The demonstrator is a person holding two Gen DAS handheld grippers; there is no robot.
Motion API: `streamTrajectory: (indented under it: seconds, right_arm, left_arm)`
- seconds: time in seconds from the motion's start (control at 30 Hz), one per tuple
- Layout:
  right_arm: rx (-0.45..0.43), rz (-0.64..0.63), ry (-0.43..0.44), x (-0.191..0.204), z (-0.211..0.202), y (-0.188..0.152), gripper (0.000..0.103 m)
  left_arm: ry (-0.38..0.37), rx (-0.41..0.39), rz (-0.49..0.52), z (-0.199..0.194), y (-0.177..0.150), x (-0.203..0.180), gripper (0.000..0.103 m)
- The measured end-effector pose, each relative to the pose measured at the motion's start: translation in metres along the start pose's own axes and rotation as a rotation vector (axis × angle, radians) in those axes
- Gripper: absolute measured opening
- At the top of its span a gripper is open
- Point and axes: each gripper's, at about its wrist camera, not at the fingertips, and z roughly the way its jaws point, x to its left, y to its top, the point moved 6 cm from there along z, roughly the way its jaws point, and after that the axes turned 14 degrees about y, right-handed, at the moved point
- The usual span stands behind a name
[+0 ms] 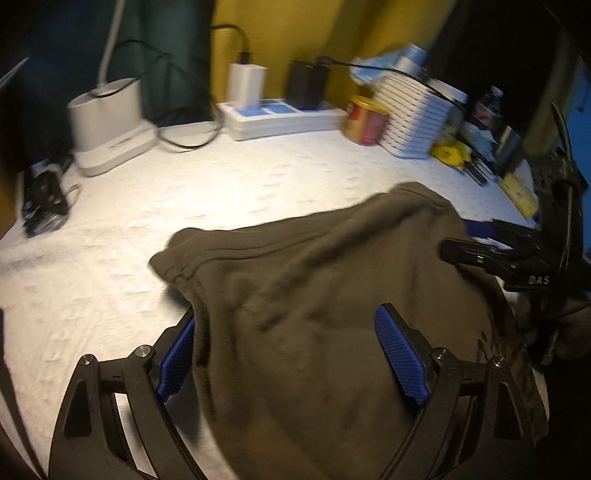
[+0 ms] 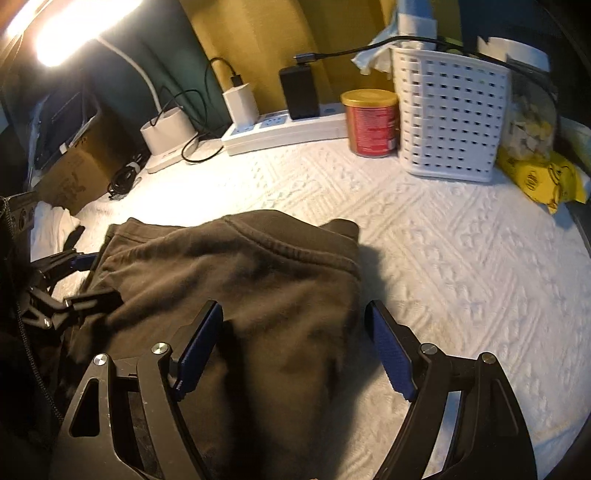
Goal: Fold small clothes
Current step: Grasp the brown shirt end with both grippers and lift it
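On the quilted white bedspread [image 2: 443, 258], soft olive garment [image 2: 240, 288]; both grippers spread.

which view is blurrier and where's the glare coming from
Left wrist view: motion blur smears the red can and white basket; even the dark garment is soft. Right wrist view: sharper, but the lamp blows out the top left corner, and the garment casts a shadow on the white textured cover. Both bend edges, fisheye-style.
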Motion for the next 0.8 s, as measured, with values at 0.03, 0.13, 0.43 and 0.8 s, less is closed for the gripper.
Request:
streamTrajectory:
  seconds: [0.03,0.13,0.43,0.8]
  right_arm:
    - [0.001,-0.008,-0.005,0.002,0.002,0.000,0.083]
    - [0.007,-0.037,-0.015,0.006,0.008,0.001,0.083]
    - [0.026,-0.111,-0.007,0.021,0.018,-0.001,0.050]
    - [0.031,-0.144,0.040,0.037,0.021,-0.007,0.018]
  left_arm:
    - [0.006,-0.003,0.016,0.001,0.001,-0.004,0.089]
    - [0.006,-0.014,0.044,0.003,0.002,-0.013,0.089]
    - [0.057,-0.028,0.150,0.007,-0.002,-0.031,0.086]
    - [0.009,-0.054,0.164,0.000,-0.003,-0.046,0.034]
